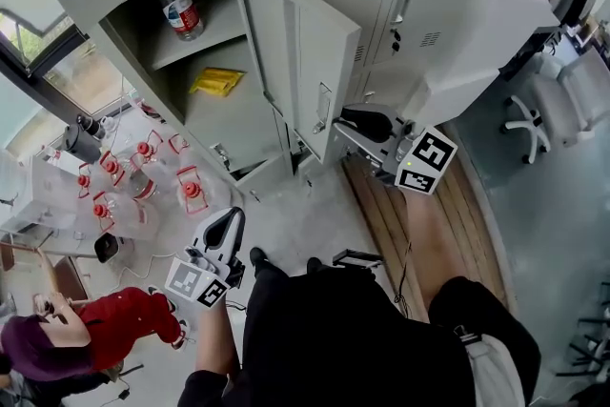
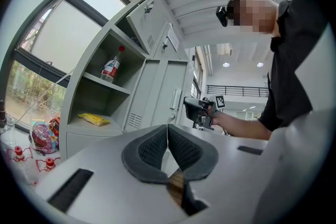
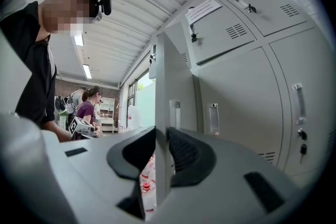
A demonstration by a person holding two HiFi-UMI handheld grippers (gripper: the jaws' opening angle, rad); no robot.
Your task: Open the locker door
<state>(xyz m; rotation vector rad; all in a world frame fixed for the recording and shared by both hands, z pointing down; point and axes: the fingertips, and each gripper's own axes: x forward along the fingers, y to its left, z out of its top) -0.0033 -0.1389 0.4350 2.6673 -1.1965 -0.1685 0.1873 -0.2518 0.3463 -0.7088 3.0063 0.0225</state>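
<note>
While it hangs ajar, grey locker door point(image 1: 307, 62), edge in right gripper point(image 1: 345, 121)

Left tongs point(image 2: 167, 129) (closed, empty) face the open locker point(image 2: 97, 101) holding a bottle point(image 2: 111, 67).

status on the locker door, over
right gripper shut on door edge. left gripper shut, empty. door stands open, nothing blocking it.

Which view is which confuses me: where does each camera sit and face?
Head view: on the head, steeply down at locker door; both arms, left gripper, right gripper show.
Left gripper view: along its shut jaws toward the locker; torso shows.
Right gripper view: along jaws clamping the door's edge; torso shows.
Shared: all see the door.
</note>
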